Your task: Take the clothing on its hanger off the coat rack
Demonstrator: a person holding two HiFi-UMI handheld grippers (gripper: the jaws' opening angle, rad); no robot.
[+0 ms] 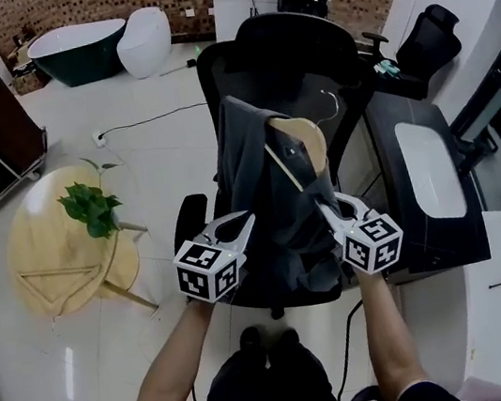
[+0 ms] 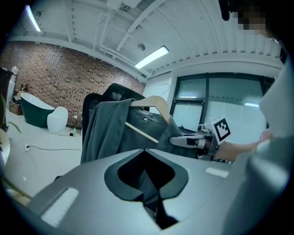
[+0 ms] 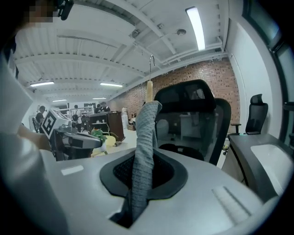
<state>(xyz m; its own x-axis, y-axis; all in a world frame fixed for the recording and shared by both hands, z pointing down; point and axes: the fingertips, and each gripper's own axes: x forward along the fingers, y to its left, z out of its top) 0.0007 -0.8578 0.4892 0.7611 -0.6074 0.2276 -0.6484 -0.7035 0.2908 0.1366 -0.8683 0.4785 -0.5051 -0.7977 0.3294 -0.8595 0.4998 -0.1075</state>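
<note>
A grey garment (image 1: 265, 202) on a wooden hanger (image 1: 303, 143) hangs in mid-air in front of a black office chair (image 1: 293, 54), its metal hook touching nothing; no coat rack shows. The left hand-held gripper (image 1: 246, 219) is clenched on the garment's left edge and the right hand-held gripper (image 1: 325, 208) on its right edge. The cloth looks soft, light and limp, so it may slide off. The stiff hanger seems the surer hold. A leafy plant (image 1: 90, 210) sits on the round table (image 1: 52, 266) at left; its pot is hidden.
</note>
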